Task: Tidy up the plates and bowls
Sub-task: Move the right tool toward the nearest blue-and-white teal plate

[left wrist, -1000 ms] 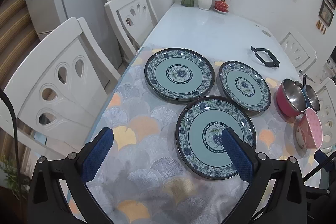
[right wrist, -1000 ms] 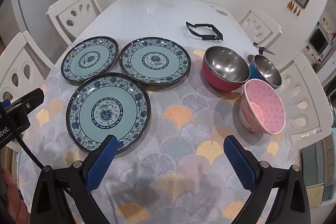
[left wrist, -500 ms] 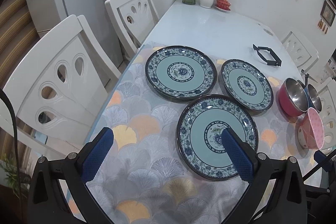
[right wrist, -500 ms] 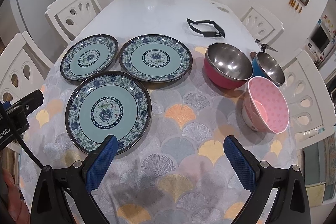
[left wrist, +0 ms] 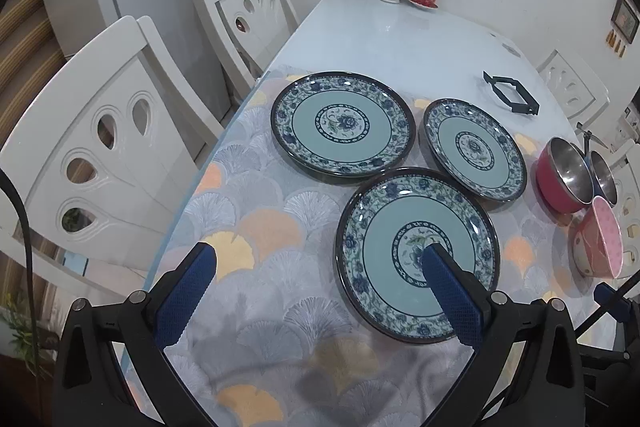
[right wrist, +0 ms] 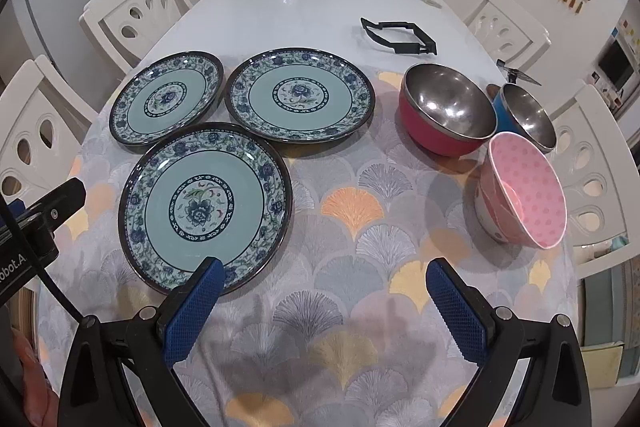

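1. Nearest plate [left wrist: 416, 251] lies lower right in left wrist view, under the right finger of the left claw [left wrist: 318, 257]; left claw is nearer, spread wide, empty.
2. Right claw [right wrist: 320, 273] is wide, empty; same plate sits left of centre in its view.
3. Two more plates [right wrist: 300, 93] behind; red bowl [right wrist: 446, 109], blue bowl [right wrist: 528, 115], pink bowl [right wrist: 520, 193] at right.
4. Fan-patterned cloth [right wrist: 352, 211] over white tabletop [right wrist: 300, 11]; white chairs, vases at far end.

The blue bowl [left wrist: 604, 175] is largely hidden behind the red bowl [left wrist: 562, 175] in the left wrist view, and the left gripper [right wrist: 38, 223] is cut off by the right view's edge.
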Action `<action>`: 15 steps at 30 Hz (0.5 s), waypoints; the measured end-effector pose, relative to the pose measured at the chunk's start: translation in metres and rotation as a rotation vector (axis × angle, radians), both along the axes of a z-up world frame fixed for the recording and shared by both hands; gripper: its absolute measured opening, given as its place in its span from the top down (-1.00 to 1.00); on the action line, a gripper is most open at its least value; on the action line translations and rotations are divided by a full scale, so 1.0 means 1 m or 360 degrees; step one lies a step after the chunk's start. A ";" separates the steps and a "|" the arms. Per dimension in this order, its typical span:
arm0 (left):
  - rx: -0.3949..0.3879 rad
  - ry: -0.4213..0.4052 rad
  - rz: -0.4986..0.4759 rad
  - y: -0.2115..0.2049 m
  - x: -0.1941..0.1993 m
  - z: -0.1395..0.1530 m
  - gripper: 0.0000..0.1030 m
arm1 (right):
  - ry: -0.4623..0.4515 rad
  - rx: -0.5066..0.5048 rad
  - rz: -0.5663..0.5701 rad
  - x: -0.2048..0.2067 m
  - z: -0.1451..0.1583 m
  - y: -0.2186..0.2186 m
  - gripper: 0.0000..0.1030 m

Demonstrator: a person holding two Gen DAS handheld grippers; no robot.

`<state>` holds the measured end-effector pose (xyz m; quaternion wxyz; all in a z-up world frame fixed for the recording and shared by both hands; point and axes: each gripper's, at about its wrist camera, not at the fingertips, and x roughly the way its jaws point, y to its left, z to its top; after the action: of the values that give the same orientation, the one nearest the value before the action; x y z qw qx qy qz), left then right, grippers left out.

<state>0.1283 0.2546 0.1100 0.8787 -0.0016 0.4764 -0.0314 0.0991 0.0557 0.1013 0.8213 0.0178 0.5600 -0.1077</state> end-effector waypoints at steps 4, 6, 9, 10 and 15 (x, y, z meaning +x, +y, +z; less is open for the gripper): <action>0.0001 0.0030 -0.0007 0.001 0.006 -0.007 -0.99 | 0.0018 0.0007 0.0009 0.006 -0.006 0.002 -0.94; -0.0005 0.0056 -0.0010 0.001 0.009 -0.013 -0.99 | 0.0034 0.0013 0.0013 0.010 -0.011 0.002 -0.94; -0.0019 0.0103 -0.0020 0.001 0.014 -0.023 -0.98 | 0.0061 0.0025 0.0015 0.016 -0.018 0.001 -0.94; -0.0029 0.0117 -0.0025 0.002 0.017 -0.026 -0.98 | 0.0067 0.0031 0.0014 0.018 -0.019 0.001 -0.94; -0.0101 0.0202 -0.0067 0.004 0.029 -0.045 -0.94 | 0.0118 0.0085 0.0022 0.030 -0.033 -0.003 -0.87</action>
<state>0.1575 0.2581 0.0652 0.8454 -0.0213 0.5298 -0.0649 0.1296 0.0526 0.0686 0.7998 0.0318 0.5929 -0.0877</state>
